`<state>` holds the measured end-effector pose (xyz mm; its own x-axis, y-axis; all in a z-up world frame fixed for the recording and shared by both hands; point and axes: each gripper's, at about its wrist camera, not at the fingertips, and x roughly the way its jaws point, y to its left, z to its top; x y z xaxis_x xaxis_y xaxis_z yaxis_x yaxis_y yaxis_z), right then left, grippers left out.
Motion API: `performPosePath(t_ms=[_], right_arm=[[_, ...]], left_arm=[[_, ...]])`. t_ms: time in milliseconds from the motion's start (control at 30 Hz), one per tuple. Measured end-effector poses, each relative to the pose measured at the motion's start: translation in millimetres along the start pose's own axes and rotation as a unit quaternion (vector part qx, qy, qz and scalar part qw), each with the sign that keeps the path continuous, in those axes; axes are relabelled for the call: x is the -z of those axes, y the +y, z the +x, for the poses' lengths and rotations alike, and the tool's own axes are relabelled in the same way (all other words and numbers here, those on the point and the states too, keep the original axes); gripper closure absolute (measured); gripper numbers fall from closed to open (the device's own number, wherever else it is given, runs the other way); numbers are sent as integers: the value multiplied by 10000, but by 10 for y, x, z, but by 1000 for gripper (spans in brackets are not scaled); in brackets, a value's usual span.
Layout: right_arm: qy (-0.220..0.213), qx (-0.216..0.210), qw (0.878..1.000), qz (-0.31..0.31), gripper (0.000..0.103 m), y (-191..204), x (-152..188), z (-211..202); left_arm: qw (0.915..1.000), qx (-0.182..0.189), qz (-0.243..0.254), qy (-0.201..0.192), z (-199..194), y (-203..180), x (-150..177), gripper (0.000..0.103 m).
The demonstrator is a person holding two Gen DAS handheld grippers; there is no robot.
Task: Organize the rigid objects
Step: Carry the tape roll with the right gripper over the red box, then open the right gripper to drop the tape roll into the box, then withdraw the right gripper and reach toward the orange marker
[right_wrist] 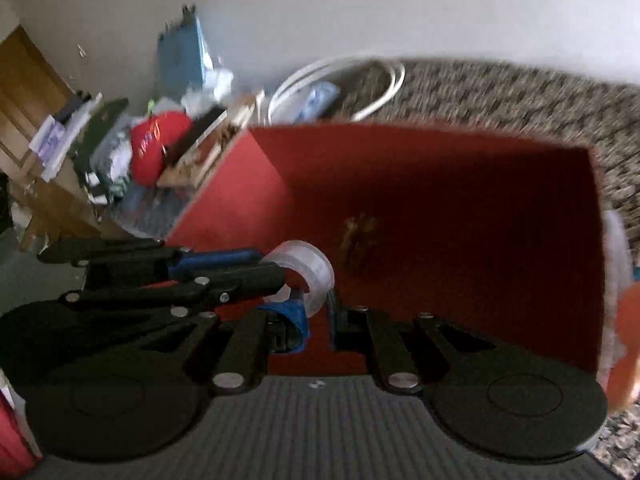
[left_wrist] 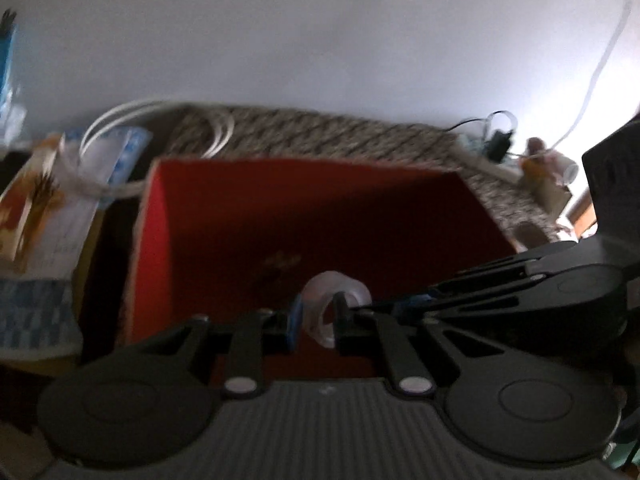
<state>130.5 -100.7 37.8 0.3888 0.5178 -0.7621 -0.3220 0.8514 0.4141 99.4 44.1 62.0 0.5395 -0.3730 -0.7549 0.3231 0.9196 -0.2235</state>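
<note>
You hold the clear tape roll (left_wrist: 335,312) between both grippers above the open red box (left_wrist: 224,216): left gripper (left_wrist: 316,322) and right gripper (right_wrist: 318,312) each have their fingers clamped on its wall. Keep both hands moving together, lower the roll well inside the box, then release one side at a time.

1. No text, label, brand, number or sign can be read.
2. A gold mark is seen on the floor of the red box (right_wrist: 440,184); it is too blurred to be deciphered.
3. White lettering on a red cap (right_wrist: 158,148) is likewise illegible.
</note>
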Motion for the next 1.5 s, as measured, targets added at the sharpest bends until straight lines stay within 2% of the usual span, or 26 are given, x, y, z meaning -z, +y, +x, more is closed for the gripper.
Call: performPosePath(t_ms=[133,367,400,533,667,733,833,1133,1300,1500], right_arm=[[334,-164,9991,220,103,-26,-148,228],[34,-483,9980,415,103,-104,-164,268],[-11,-498,9977,453,103,-122,-166,254],[-359,-339,9971,582,103,-154,-116,106],[-759,-121,9958,497,103,-135,-23,-110],[-1042,20,9935,460,99,-101,66,-233],[-1318,147,9899,503,97,-62,203,-376],[-1847,400,9814,332,95,189,620,-776],[-1884,283,9810,366,93,266,833,-916],[-1814,221,9810,655,92,298,1091,-964]], left_arm=[[9994,-308,-98,98,71,110,-20,98],[9982,-507,-298,125,148,232,-63,97],[9981,-542,-276,137,140,211,-62,94],[9969,-763,-113,174,102,92,-48,67],[9951,-980,-41,138,37,-32,-28,56],[9932,-1158,44,135,8,-106,-13,52],[9901,-1377,239,120,-54,-206,14,49],[9866,-1533,537,-134,-394,-351,144,44],[9837,-1633,723,-204,-585,-406,266,43],[9850,-1558,717,-189,-721,-441,442,40]])
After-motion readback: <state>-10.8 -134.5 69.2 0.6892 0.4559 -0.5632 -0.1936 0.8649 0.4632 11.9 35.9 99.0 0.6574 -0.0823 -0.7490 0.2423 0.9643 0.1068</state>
